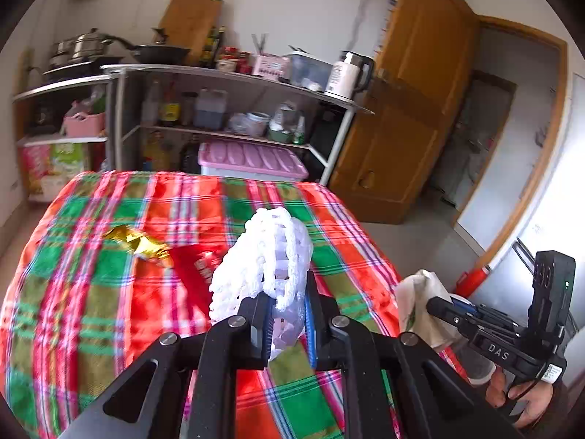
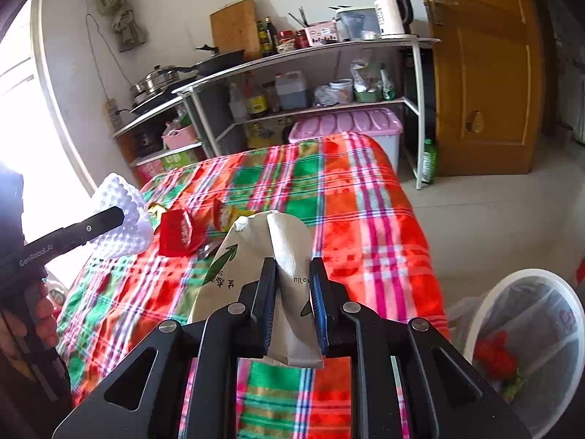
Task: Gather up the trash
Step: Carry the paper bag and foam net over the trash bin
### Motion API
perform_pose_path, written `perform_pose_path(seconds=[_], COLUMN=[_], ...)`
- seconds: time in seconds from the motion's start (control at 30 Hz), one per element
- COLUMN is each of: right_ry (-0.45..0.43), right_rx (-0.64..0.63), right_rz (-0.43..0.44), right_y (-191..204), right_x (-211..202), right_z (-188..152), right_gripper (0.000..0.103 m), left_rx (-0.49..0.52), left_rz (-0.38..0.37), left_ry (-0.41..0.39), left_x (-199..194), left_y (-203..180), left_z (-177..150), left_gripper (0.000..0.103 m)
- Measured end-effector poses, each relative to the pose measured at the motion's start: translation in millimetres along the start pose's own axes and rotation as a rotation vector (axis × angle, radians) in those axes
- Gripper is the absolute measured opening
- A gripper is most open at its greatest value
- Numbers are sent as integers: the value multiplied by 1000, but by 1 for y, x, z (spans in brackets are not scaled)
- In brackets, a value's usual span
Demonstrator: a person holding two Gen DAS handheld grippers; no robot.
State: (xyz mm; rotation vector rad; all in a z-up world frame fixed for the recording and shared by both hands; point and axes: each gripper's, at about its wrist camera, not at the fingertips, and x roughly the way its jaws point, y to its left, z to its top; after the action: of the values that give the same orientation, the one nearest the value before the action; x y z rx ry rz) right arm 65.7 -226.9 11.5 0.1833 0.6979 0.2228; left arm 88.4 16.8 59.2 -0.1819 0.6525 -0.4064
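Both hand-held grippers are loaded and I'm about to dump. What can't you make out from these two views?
- Trash bin: right wrist view, lower half cut off by the frame edge; absent from the left view.
- Red packet: left view, partly hidden by the foam net; print blurred.
- Tissue pack label: right view, covered by the right hand-held gripper.
- Left hand-held gripper: net hides the pads.

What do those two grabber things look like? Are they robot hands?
Both are black plastic tools held by a person's bare hands. The left gripper and right gripper each have flat black fingers with blue pads, silver bolts and triangle-shaped holes. One says "GenRobot.AI", the other "DAS".
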Motion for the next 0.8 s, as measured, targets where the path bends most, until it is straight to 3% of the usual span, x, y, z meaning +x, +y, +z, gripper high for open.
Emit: perform_pose_path(seconds=[0.23, 0.43, 0.6, 0.7, 0.8], right_ry=[-2, -13, -44, -77, -107], right_rx=[113, 137, 147, 182, 207], right_rz=[-34, -54, -90, -129, -188], right_y=[-20, -25, -24, -33, -45], right_x=[6, -3, -30, -53, -77], right_z=[4, 2, -11, -21, -28], right_gripper=[19, 19, 19, 19, 19], left_rx=[96, 132, 142, 164, 157], left_rz=[-100, -140, -191, -168, -225], left_ry=[66, 24, 65, 79, 108], left_x=[34, 34, 38, 40, 41], left_y=[-26, -49, -65, -79, -96], left_z=[7, 4, -2, -5, -8], left_gripper=[14, 14, 14, 14, 14])
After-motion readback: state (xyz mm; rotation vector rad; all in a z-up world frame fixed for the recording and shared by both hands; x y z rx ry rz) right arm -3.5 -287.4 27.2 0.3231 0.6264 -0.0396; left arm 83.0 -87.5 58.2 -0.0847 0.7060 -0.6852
